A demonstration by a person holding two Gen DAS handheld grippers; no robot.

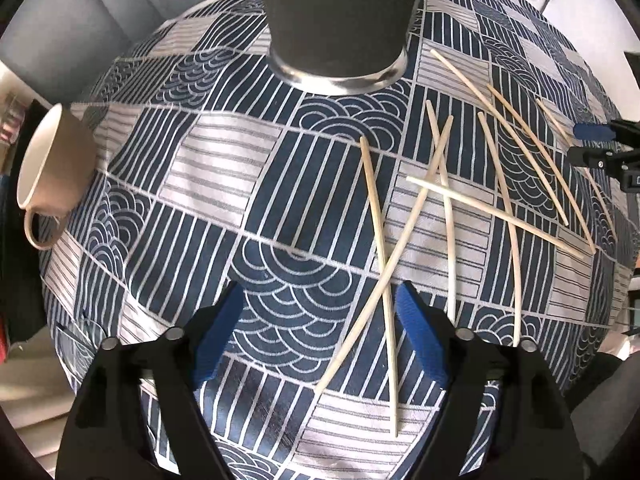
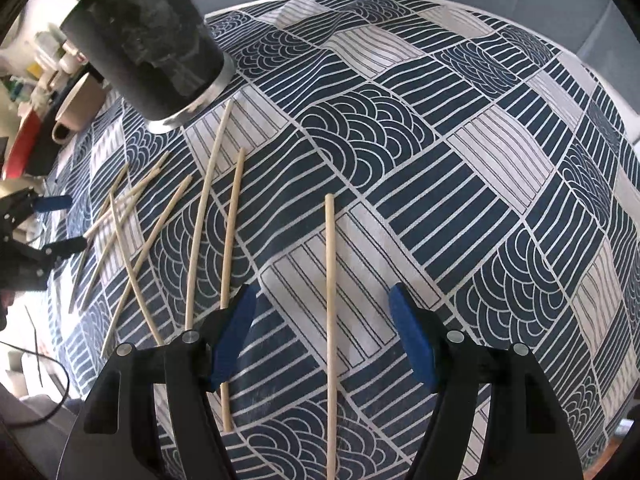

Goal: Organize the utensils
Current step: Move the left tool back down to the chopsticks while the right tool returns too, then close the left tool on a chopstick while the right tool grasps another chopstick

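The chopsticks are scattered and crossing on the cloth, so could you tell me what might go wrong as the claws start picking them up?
1. In the left wrist view two chopsticks cross between the open left claw; closing here may catch both or flick one away.
2. The right claw straddles a lone chopstick lying flat on the tablecloth; the pads could pinch cloth with it.
3. The dark cup stands near the pile; a swinging stick could knock it.

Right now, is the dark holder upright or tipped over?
Upright. The holder stands on its metal base on the tablecloth, with the chopsticks lying flat beside it. Its contents cannot be seen.
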